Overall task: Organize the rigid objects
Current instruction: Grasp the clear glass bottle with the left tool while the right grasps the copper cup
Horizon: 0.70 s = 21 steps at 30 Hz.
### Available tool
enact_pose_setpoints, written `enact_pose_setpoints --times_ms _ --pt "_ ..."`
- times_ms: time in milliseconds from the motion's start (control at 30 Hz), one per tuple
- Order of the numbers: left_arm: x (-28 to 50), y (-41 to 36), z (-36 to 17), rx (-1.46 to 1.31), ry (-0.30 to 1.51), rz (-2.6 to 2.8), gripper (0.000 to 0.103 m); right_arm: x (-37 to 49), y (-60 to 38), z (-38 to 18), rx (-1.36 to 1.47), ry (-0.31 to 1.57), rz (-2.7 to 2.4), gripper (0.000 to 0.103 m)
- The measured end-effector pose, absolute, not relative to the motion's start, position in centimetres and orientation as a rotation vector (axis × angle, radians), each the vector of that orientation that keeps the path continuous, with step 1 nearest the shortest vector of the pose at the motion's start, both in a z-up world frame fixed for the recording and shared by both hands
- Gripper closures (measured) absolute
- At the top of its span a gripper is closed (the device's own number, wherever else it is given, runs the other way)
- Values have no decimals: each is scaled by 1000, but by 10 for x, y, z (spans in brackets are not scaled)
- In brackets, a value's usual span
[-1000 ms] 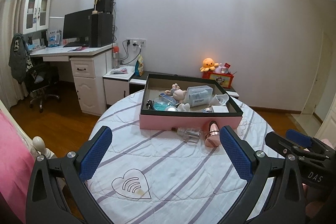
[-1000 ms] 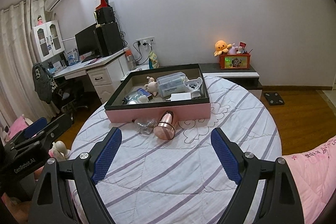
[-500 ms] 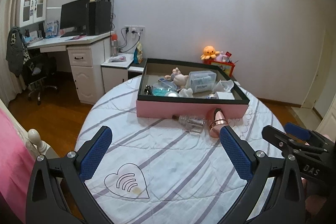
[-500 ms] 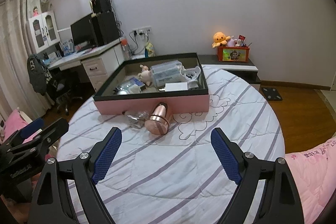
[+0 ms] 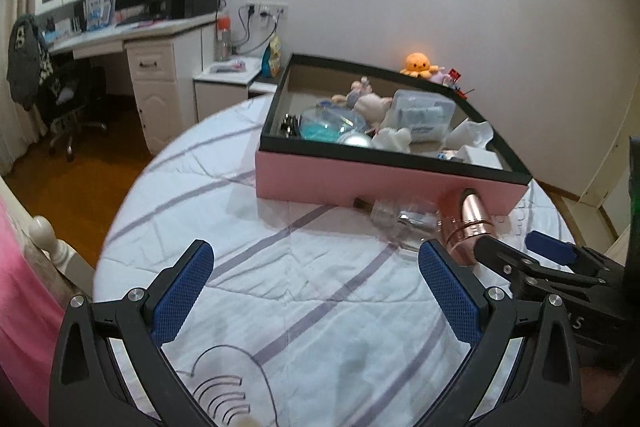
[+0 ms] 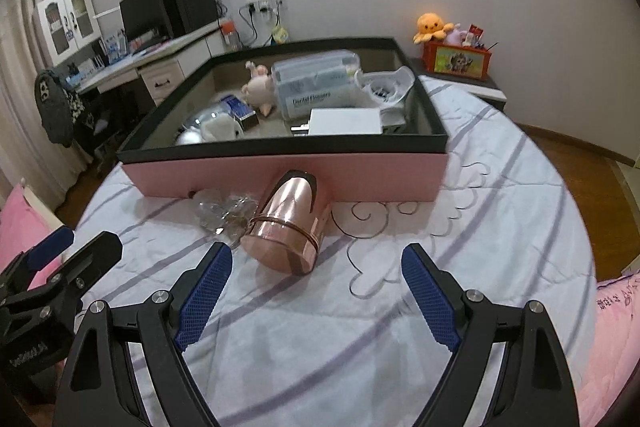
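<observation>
- Landmark: pink storage box (image 6: 288, 175) with a black rim, sitting on the round bed (image 6: 500, 227) under a white quilt with purple stripes.
- Inside the box: a clear dental-flosser case (image 6: 316, 87), a white flat carton (image 6: 344, 121), a small plush toy (image 6: 258, 89) and other small items. These already appear sorted.
- Outside the box, 2 items remain: a rose-gold metal cup (image 6: 290, 227) lying on its side, its far end touching or nearly touching the box's front wall, and a clear glass bottle (image 6: 224, 213) just to the cup's left, also against that wall.
- Right gripper (image 6: 316, 297): claw spread wide, holding nothing, hovering just in front of the cup, its left pad near the cup's base.
- Left gripper (image 5: 316, 293): claw spread wide, holding nothing, positioned in front of the box, left of the bottle (image 5: 404, 219).
- Judgement: the step in hand is the approach to the cup; the task is largely done.
- Risk 1: the cup is smooth, round and on its side; an off-centre pinch may squirt it out or roll it on the soft quilt.
- Risk 2: the left pad may knock the glass bottle, which lies just beside the cup.
- Risk 3: the 2 grippers sit near each other in front of the box; converging on the same item may cause a collision.
</observation>
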State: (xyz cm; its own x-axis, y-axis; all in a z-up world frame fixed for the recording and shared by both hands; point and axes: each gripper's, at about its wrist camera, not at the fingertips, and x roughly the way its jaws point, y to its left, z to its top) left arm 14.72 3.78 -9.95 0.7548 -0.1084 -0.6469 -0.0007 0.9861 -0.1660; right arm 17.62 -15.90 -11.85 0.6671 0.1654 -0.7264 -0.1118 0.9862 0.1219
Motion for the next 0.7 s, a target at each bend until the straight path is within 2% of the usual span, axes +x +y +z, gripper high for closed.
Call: enact_pose_setpoints --times_ms 133,200,233,300,367,467,700 --pt "153 35 -113 -167 750 -70 0 190 -157 -126 96 844 174 15" --pt "154 36 -115 -178 757 -72 0 194 -154 -128 85 854 174 19" --pt "153 36 -115 -180 755 -72 0 195 -153 -130 85 858 175 22" --pt "154 35 -115 -180 759 -74 0 199 -154 -136 96 871 164 37" --pt "154 33 -115 -172 762 -77 0 200 -158 -140 109 870 157 46" --pt "155 30 -113 -152 763 -79 0 195 -166 -137 132 852 171 55" --pt "167 4 -111 -117 789 -149 0 186 -185 -136 175 835 172 55"
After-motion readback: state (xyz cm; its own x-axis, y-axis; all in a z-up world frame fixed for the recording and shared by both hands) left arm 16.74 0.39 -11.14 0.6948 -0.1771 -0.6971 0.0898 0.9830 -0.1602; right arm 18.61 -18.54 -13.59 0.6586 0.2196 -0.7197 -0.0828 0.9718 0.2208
